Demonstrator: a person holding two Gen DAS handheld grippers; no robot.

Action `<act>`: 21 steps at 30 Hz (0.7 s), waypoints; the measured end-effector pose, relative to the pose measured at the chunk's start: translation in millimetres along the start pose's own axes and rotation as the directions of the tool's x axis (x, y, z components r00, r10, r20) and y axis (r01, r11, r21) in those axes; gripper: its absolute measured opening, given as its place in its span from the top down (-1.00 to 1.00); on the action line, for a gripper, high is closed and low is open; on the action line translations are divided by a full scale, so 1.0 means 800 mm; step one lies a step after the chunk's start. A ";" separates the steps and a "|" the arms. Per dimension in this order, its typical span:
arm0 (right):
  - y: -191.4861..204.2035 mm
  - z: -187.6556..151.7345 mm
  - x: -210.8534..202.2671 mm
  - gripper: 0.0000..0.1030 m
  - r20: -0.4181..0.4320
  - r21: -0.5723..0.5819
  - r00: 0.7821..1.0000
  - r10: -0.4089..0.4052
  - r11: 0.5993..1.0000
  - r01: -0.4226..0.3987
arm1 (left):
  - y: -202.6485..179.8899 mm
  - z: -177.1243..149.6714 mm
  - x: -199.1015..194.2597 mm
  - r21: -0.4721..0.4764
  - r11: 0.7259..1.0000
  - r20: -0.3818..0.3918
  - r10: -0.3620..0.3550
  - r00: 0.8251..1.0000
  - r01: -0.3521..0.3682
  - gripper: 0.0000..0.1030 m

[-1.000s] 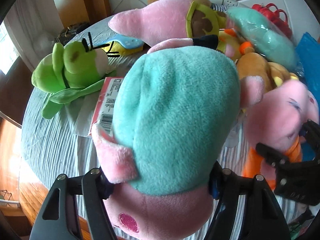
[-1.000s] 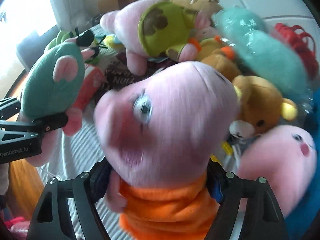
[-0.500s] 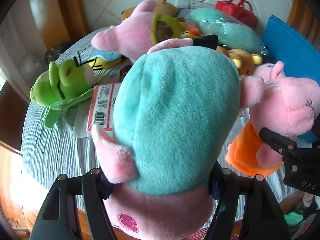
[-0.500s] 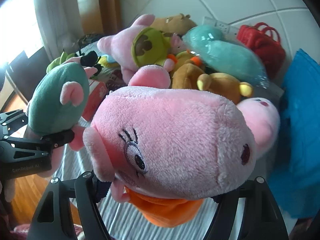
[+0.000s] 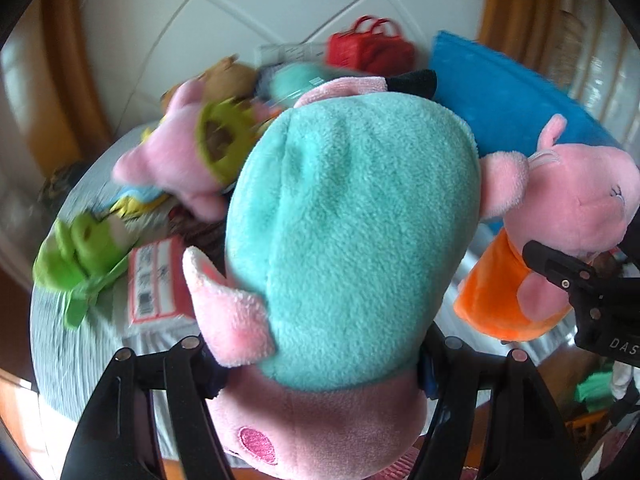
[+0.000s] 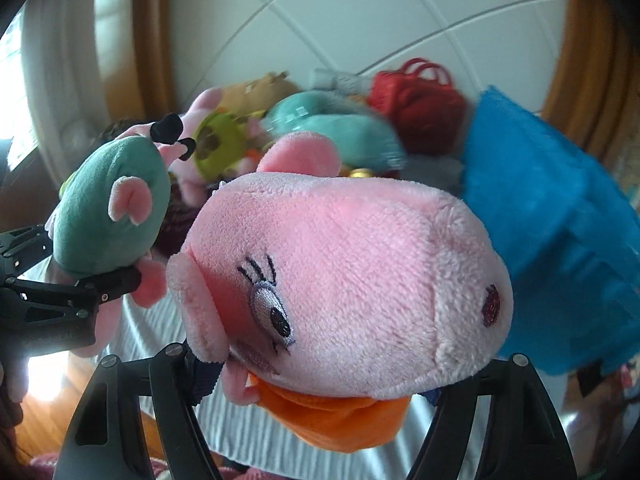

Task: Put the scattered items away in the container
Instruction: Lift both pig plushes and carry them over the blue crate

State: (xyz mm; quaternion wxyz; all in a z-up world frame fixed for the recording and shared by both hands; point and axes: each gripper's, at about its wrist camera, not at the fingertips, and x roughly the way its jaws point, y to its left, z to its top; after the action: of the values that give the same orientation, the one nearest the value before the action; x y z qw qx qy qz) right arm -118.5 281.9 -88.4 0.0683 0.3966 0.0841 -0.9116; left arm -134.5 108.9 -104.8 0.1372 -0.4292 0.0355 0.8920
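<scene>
- Both toys now hang higher above the striped table point(image 5: 60, 344) than before.
- Left gripper point(image 5: 320, 364) clamps the teal-dressed pig point(image 5: 352, 216).
- Right gripper point(image 6: 320, 376) clamps the orange-dressed pig point(image 6: 344, 280), beside the blue container point(image 6: 552, 240).

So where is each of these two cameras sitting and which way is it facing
Left wrist: rides the left gripper, looking down along its fingers at the teal-dressed pig plush it clamps; the right gripper shows at the right edge.
Right wrist: rides the right gripper, looking down past the orange-dressed pig plush it clamps; the left gripper shows at the left edge.
Shared: both pig plushes, the blue container, the red handbag and the striped table.
</scene>
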 end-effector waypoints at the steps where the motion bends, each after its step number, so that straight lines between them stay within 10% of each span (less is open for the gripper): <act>1: -0.008 -0.002 -0.010 -0.47 0.010 0.011 1.000 -0.013 1.000 0.013 | -0.009 0.005 -0.004 0.017 1.000 0.011 -0.013 1.000 0.013 -0.33; 12: -0.121 0.014 -0.084 -0.47 0.130 0.092 0.988 -0.086 0.993 0.075 | -0.138 0.101 -0.025 0.159 0.980 0.151 -0.140 0.979 0.116 -0.33; 21: -0.290 0.085 -0.155 -0.47 0.352 0.063 0.934 -0.067 0.997 0.048 | -0.289 0.246 -0.038 0.170 0.979 0.299 -0.162 0.940 0.114 -0.33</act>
State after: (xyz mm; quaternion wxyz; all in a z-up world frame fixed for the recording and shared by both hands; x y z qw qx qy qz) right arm -127.5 501.3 71.0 0.0450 0.2254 0.0576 -0.9715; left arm -201.3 360.2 55.0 0.2354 -0.2731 0.0503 0.9314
